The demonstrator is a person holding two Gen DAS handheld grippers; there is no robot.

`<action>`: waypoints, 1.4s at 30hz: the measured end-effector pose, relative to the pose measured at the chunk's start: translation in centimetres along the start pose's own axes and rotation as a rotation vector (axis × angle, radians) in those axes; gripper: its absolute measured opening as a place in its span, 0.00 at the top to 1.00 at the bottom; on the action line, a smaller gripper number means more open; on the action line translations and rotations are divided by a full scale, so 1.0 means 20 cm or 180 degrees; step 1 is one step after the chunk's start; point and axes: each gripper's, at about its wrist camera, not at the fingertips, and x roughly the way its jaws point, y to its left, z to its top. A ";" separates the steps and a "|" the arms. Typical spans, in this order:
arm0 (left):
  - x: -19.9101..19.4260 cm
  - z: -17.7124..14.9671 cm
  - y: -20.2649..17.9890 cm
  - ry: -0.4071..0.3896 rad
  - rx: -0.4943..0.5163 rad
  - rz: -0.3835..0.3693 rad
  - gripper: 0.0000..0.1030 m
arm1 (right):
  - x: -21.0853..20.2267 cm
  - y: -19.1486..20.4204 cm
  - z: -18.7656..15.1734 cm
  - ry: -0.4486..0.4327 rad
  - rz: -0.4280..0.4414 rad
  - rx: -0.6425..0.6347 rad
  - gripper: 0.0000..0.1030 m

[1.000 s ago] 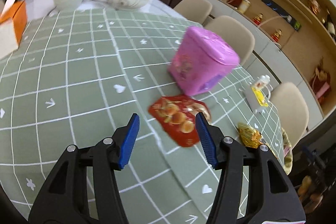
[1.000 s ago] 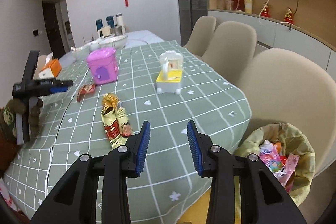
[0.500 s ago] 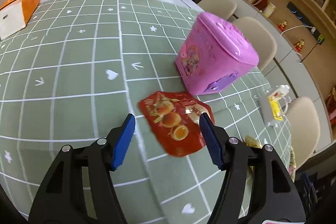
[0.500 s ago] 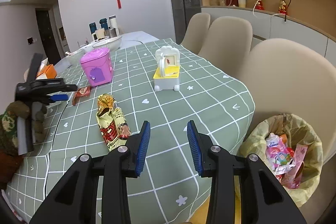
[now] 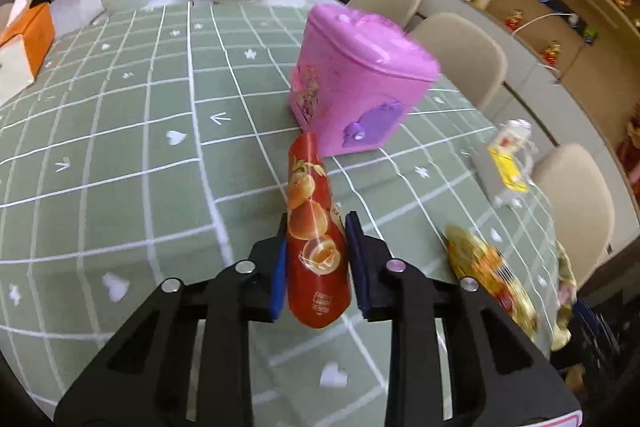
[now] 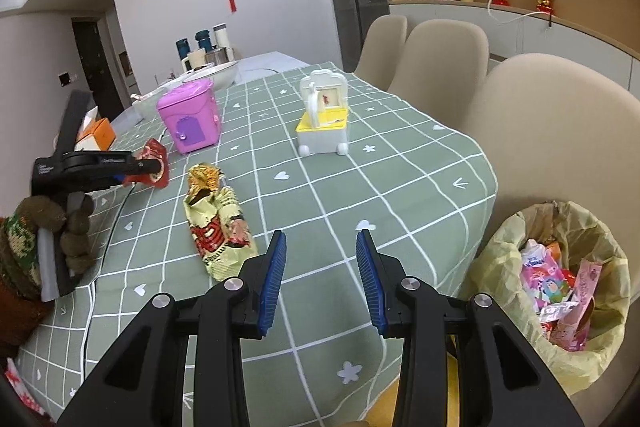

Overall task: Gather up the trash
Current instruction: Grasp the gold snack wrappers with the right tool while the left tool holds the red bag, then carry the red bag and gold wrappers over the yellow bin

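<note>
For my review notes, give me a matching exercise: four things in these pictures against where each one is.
Things:
1. red wrapper
2. gold wrapper
3. pink box
4. yellow bin bag

Places:
A. beside the table, part full of packets
B. between the left gripper's jaws
C. upright on the cloth
D. flat on the cloth, untouched

Pairs: 1-B, 2-D, 3-C, 4-A

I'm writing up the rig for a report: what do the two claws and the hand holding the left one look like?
Both the left claw and right claw are black plastic clamp-style frames with silver rivets and ribbed blue pads. The left claw shows small white lettering along its side in the right wrist view. The hand wears a brown knitted glove with a camouflage-patterned cuff.
</note>
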 end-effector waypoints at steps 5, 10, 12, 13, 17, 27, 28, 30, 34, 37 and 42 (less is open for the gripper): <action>-0.22 -0.07 0.02 -0.0170 0.0157 -0.0117 0.78 | 0.02 0.11 0.03 -0.0009 0.0126 -0.0153 0.66; -0.33 -0.13 0.05 -0.0139 0.0181 -0.0336 0.78 | 0.09 0.25 0.07 0.0086 0.0340 -0.0382 0.51; -0.35 -0.18 0.06 -0.0038 0.0204 -0.0525 0.78 | 0.12 0.30 0.07 0.0190 0.0372 -0.0488 0.50; -0.35 -0.21 0.07 0.0000 0.0227 -0.0608 0.78 | 0.14 0.33 0.08 0.0255 0.0376 -0.0546 0.50; -0.33 -0.28 0.08 0.0102 0.0255 -0.0719 0.78 | 0.20 0.42 0.11 0.0333 0.0255 -0.0726 0.50; -0.37 -0.28 0.09 -0.0002 0.0298 -0.0798 0.76 | 0.42 0.53 0.18 0.0605 0.0037 -0.1044 0.50; -0.37 -0.28 0.10 0.0010 0.0293 -0.0802 0.76 | 0.45 0.52 0.18 0.0651 0.0006 -0.1046 0.50; -0.36 -0.28 0.10 0.0032 0.0281 -0.0821 0.76 | 0.48 0.48 0.20 0.0711 0.0037 -0.0963 0.50; -0.37 -0.29 0.10 0.0001 0.0299 -0.0834 0.76 | 0.43 0.39 0.21 0.0626 0.0308 -0.0604 0.64; -0.37 -0.29 0.08 -0.0035 0.0348 -0.0723 0.76 | 0.32 0.36 0.20 0.0451 0.0282 -0.0541 0.69; -0.44 -0.29 -0.04 -0.0202 0.0541 -0.0650 0.76 | 0.12 0.29 0.20 0.0248 0.0278 -0.0506 0.70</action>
